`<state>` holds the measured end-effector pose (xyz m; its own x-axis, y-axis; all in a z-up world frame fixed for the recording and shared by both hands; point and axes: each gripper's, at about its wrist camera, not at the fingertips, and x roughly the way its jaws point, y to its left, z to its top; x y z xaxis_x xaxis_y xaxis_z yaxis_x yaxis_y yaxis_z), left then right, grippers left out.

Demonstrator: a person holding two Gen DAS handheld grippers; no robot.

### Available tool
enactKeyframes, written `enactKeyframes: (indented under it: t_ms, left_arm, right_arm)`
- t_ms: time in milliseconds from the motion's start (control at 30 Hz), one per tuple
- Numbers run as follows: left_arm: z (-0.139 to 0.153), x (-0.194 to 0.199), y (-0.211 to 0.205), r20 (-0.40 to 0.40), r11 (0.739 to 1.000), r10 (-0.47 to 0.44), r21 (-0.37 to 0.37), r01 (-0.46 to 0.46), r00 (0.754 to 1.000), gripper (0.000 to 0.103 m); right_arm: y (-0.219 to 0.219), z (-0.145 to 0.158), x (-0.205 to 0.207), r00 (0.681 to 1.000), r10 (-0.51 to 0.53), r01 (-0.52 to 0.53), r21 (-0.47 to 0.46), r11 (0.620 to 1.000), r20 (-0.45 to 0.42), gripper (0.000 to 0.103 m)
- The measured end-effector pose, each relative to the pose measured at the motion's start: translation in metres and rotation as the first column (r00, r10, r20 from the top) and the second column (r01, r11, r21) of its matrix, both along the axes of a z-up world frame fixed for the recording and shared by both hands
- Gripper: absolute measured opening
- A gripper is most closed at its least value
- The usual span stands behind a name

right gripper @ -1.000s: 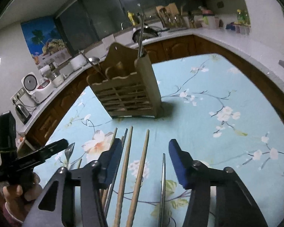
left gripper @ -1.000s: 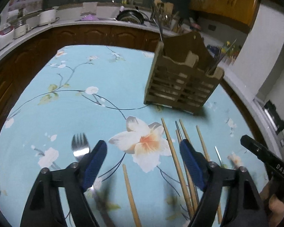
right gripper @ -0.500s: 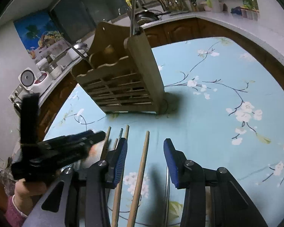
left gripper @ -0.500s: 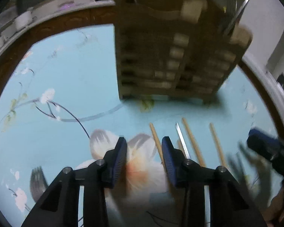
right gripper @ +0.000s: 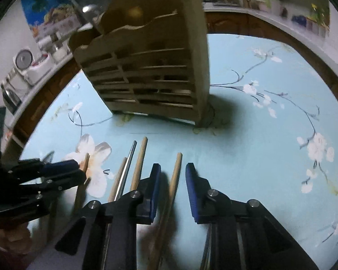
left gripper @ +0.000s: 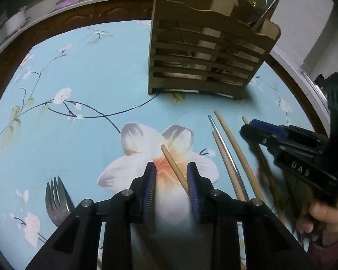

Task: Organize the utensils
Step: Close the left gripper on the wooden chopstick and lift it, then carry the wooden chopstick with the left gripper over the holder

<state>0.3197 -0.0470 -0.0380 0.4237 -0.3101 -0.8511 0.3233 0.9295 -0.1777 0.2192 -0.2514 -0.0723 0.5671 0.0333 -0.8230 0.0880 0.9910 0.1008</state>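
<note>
Showing only leftward: fork (left gripper: 56, 200)

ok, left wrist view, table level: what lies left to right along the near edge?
Steel fork → left hand-held gripper straddling a lone wooden chopstick → bundle of wooden and metal chopsticks → right hand-held gripper.

The table (left gripper: 83, 85) wears pale blue cloth printed with white blossoms, dark branches and 1 big white-orange flower. The slatted holder (left gripper: 205, 67) is tan wood, the chopsticks (left gripper: 234, 148) light tan, the fork (left gripper: 56, 200) silver. Both claws, left (left gripper: 171, 186) and right (right gripper: 172, 191), are black with blue pads.
</note>
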Motion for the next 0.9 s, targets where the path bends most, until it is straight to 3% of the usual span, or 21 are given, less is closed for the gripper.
enactKeyframes:
  t_ms: [67, 167, 233, 333, 500, 900]
  left_arm:
    - [0.0, 0.002, -0.01, 0.018, 0.999, 0.004, 0.036, -0.004, 1.0, 0.028]
    - [0.002, -0.004, -0.026, 0.069, 0.992, -0.011, 0.125, 0.003, 0.998, 0.016]
    - [0.002, -0.005, -0.029, 0.07, 0.992, -0.014, 0.126, 0.005, 0.997, 0.01]
    - [0.004, -0.005, -0.024, 0.048, 0.997, 0.001, 0.078, -0.004, 0.999, 0.005]
    - [0.028, -0.025, -0.007, 0.09, 1.0, 0.012, -0.001, -0.012, 0.996, 0.003]
    - [0.128, -0.111, 0.048, 0.299, 0.984, 0.03, -0.174, 0.023, 0.954, 0.003]
  right_arm:
    - [0.003, -0.001, 0.002, 1.0, 0.009, -0.009, -0.032, 0.999, -0.006, 0.019]
    - [0.002, -0.001, 0.003, 1.0, 0.001, -0.001, -0.049, 0.999, -0.01, 0.009]
    - [-0.002, -0.001, 0.002, 1.0, -0.005, 0.005, -0.026, 1.0, -0.008, 0.007]
    - [-0.009, 0.005, -0.007, 1.0, -0.018, 0.018, 0.061, 0.998, 0.01, 0.005]
    - [-0.011, 0.032, -0.035, 0.996, -0.03, 0.019, 0.118, 0.993, 0.089, 0.005]
    - [-0.001, 0.123, -0.088, 0.946, -0.048, 0.004, 0.137, 0.99, 0.32, 0.005]
